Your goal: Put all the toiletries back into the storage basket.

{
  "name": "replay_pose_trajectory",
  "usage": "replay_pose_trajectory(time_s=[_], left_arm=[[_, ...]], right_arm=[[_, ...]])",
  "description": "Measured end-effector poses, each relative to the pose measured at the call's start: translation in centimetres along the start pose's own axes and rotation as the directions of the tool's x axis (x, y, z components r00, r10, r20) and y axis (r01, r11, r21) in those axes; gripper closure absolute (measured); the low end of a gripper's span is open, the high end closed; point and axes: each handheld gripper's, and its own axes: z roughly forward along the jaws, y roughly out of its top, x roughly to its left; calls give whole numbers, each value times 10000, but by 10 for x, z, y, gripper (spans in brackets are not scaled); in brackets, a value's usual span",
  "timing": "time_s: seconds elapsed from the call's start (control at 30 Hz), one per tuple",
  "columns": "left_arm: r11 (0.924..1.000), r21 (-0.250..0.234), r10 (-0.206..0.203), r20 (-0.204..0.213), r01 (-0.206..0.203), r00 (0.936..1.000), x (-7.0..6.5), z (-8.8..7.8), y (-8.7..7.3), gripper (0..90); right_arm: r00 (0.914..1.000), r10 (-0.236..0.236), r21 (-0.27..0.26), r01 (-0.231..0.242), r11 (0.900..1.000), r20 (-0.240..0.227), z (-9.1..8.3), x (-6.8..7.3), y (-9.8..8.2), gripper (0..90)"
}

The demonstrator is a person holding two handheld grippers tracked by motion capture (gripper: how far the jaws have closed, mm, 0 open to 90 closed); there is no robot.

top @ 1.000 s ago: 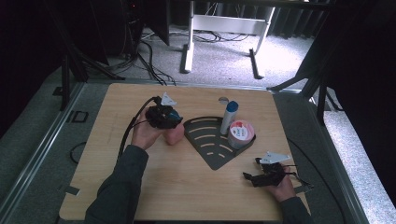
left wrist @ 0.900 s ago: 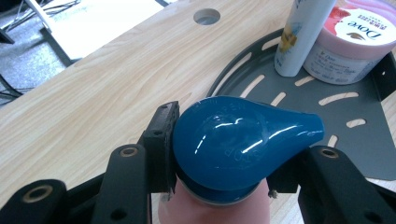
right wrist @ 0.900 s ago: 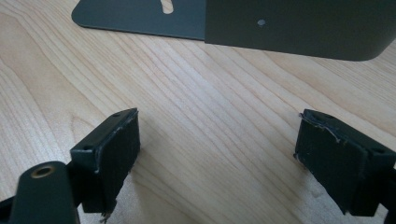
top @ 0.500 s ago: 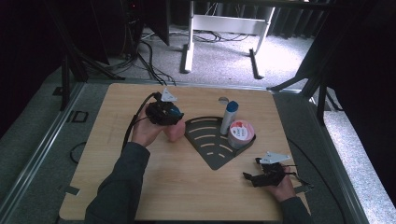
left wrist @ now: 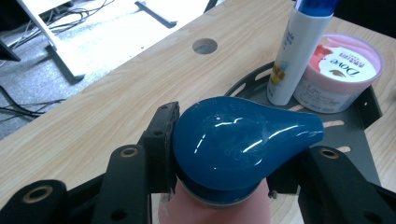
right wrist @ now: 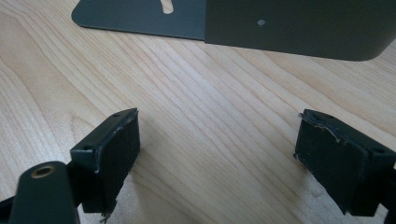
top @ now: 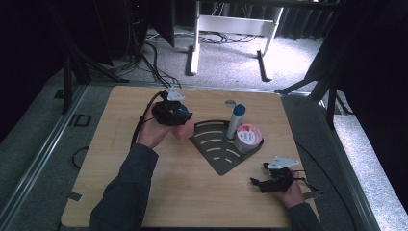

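My left gripper (top: 178, 116) is shut on the blue teardrop cap (left wrist: 243, 140) of a pink bottle (top: 183, 131), which stands on the wooden table (top: 159, 192) just left of a dark fan-shaped rack (top: 220, 153). In the left gripper view the black jaws press both sides of the cap. A white bottle with a blue cap (top: 235, 120) and a pink Dove tub (top: 248, 138) stand in the rack's far corner. My right gripper (top: 257, 183) rests low at the table's front right, open, with bare wood between its jaws (right wrist: 217, 154) and the rack's wall (right wrist: 299, 28) ahead.
A round hole (top: 230, 102) pierces the tabletop behind the rack. The left gripper's cable (top: 142, 122) trails over the table's left half. Beyond the far edge lie floor cables and a white desk frame (top: 226, 29).
The left gripper with the pink bottle has shifted very slightly away from me. The right gripper has stayed put.
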Motion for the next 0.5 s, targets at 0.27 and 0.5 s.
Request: replay_pose_trajectory(time_s=[0.27,0.5], left_arm=[[9998,-87,169,-12,-169,9999,-3,-1,10,530],[9997,-113,226,67,-225,9997,-6,1,16,530]], right_arm=[[10000,2,-1,-2,10000,-4,0,0,0,136],[10000,0,-2,0,10000,-3,0,0,0,137]])
